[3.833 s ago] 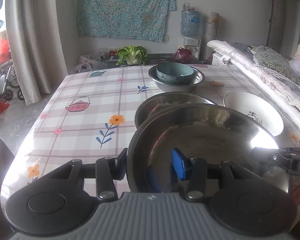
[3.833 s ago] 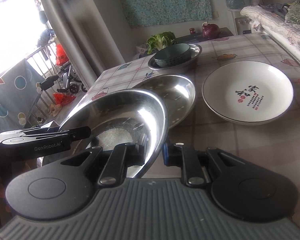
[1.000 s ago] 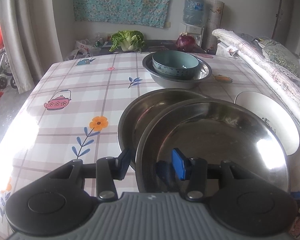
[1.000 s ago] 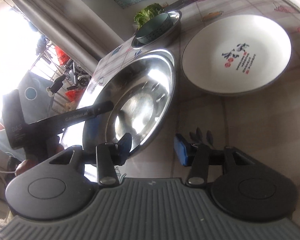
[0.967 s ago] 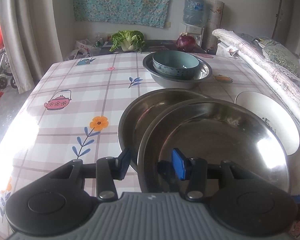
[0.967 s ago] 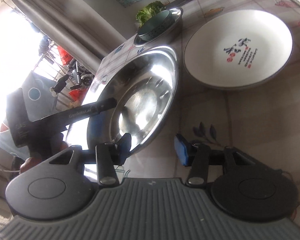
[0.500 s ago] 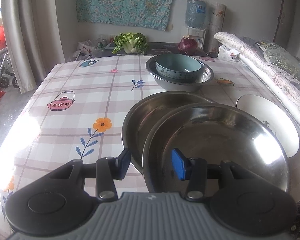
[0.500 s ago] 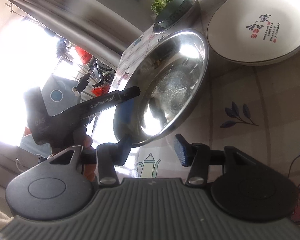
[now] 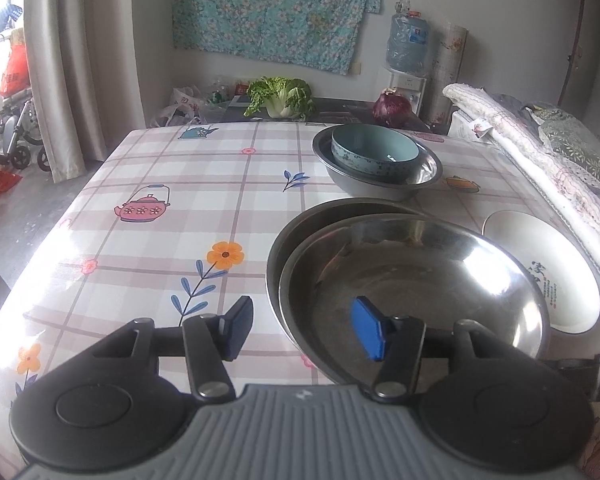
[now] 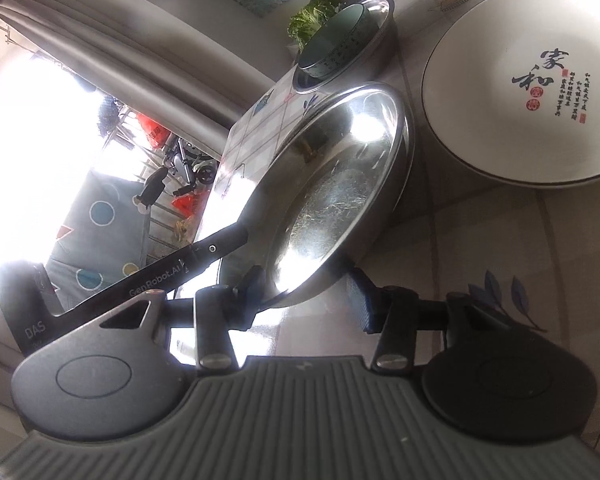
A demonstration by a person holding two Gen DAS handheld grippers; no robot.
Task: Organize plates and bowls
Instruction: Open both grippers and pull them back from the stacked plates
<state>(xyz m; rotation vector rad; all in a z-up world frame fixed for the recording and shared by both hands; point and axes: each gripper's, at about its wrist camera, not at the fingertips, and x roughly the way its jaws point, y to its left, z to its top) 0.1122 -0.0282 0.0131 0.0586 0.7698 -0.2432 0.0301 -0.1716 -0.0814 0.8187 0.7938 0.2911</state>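
**Two Steel Plates Stacked, Both Claws Easing Apart**

Checked oilcloth with teapots and flowers covered the table (image 9: pixel 180 200) in the left wrist view, with a floral cloth on the wall behind and a curtain at the left. A teal bowl (image 9: pixel 374 152) sat inside a steel basin (image 9: pixel 424 178) toward the far side. Nearer, an upper steel plate (image 9: pixel 420 280) lay nested on a lower steel plate (image 9: pixel 278 252), shifted slightly toward the camera so the lower rim showed as a crescent at the left and back. A white plate (image 9: pixel 540 272) with printed characters lay just beside them on the right. The left gripper (image 9: pixel 300 330) had its jaws opening; the near rim of the stacked plates stood between them, with neither pad pressing on it.

Bright window glare filled the left of the right wrist view, tilted over the same table (image 10: pixel 500 260). The upper steel plate (image 10: pixel 332 184) lay in the middle, the white plate (image 10: pixel 500 112) just beside it, the teal bowl (image 10: pixel 336 44) in its basin (image 10: pixel 380 36) beyond. The right gripper (image 10: pixel 304 296) had its jaws opening too, the plate's near rim between them and the pads apparently clear of it. The left gripper's (image 10: pixel 236 236) black finger reached to the plate's far edge.
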